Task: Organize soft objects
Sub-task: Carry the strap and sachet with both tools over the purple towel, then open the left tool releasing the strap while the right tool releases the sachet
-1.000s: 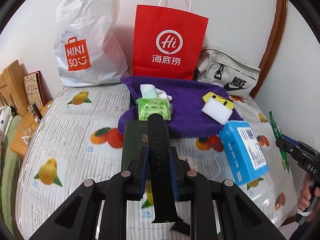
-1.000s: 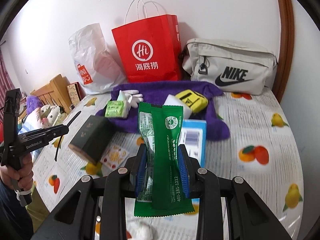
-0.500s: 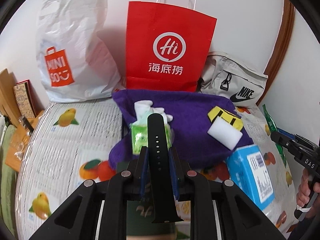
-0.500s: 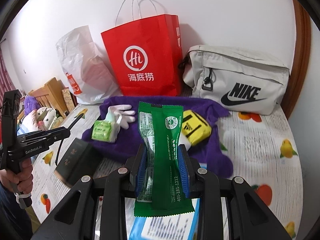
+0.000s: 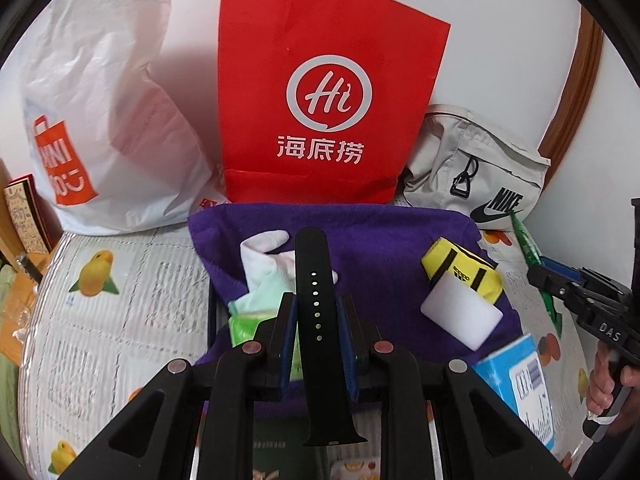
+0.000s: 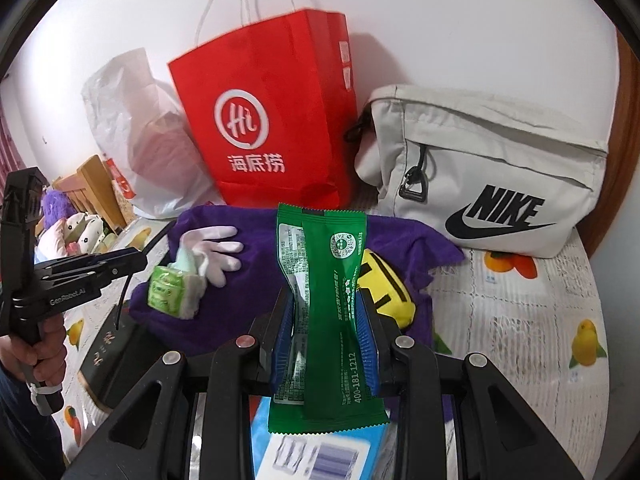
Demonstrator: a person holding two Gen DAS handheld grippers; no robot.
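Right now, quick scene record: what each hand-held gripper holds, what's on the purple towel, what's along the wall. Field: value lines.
left hand-held gripper: shut on black watch strap
right hand-held gripper: shut on green snack packet
surface: fruit-print table cover
purple towel: white glove, green tissue pack, yellow pouch, white sponge block
wall, left to right: white plastic bag, red paper bag, grey Nike pouch
near edge: blue box, dark green box
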